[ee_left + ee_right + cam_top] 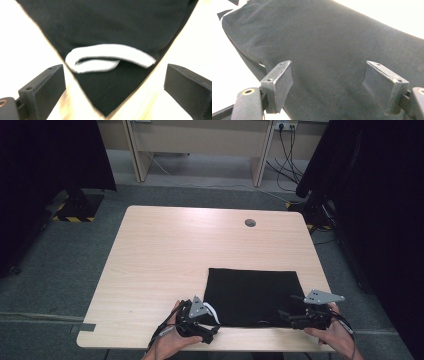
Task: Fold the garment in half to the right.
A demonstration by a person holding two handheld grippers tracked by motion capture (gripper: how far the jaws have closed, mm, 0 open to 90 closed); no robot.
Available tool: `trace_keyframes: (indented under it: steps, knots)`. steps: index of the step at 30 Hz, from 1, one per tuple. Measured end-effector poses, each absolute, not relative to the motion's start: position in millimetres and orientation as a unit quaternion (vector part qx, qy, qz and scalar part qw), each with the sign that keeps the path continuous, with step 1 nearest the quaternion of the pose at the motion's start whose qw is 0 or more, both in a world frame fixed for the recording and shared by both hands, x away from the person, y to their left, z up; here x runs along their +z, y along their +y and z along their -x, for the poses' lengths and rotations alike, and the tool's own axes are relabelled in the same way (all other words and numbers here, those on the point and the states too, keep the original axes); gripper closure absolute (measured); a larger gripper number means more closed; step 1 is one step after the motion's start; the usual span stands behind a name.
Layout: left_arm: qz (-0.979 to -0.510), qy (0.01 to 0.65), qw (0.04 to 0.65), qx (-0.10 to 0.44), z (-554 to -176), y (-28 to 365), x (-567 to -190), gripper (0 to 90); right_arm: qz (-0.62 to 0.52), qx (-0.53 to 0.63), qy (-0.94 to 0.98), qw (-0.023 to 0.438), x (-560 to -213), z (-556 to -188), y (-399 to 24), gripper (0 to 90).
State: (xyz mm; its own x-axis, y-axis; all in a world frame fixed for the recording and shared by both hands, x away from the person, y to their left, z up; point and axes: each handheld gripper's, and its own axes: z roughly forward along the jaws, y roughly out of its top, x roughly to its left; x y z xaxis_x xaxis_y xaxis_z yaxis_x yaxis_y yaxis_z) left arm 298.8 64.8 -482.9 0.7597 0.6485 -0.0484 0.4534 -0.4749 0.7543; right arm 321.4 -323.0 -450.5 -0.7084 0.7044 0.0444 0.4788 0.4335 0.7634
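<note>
A black folded cloth [255, 295] lies flat on the near right part of the light wooden table [165, 255]. A white ribbed band [213, 313] sits at its near left corner. My left gripper [211, 332] is at that corner, open. In the left gripper view the cloth's corner [107, 95] points between the wide jaws of that gripper [115, 68], with the white band [110, 56] just beyond. My right gripper [284, 316] is at the cloth's near right corner, open. In the right gripper view its jaws [329, 64] stand wide apart over the black cloth [332, 42].
A round cable hole [250, 223] is in the far part of the table. A wooden desk [200, 140] stands behind on grey carpet, with cables [290, 155] hanging at its right. Dark curtains [380, 195] flank both sides, and a stand base [75, 207] is at far left.
</note>
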Motion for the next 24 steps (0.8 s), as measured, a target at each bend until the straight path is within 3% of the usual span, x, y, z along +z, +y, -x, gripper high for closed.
trace_keyframes:
  steps: [17, 19, 20, 21, 24]
  knots:
    - [-0.859, 0.315, 0.380, 0.132, -315, 47, -483, 4.8, -0.340, 0.390, 0.846, 0.126, -456, -322, -314, 24.5]
    - [-0.857, 0.307, 0.392, 0.133, -316, 47, -483, 14.5, -0.341, 0.394, 0.844, 0.125, -455, -322, -314, 24.7]
    - [-0.855, 0.305, 0.398, 0.135, -316, 48, -482, 32.3, -0.341, 0.395, 0.844, 0.125, -454, -321, -315, 24.7]
    - [-0.855, 0.300, 0.401, 0.134, -316, 48, -482, 32.3, -0.341, 0.395, 0.844, 0.125, -454, -321, -315, 24.7]
    - [-0.856, 0.285, 0.411, 0.130, -317, 48, -481, 53.4, -0.340, 0.399, 0.842, 0.127, -452, -321, -315, 24.9]
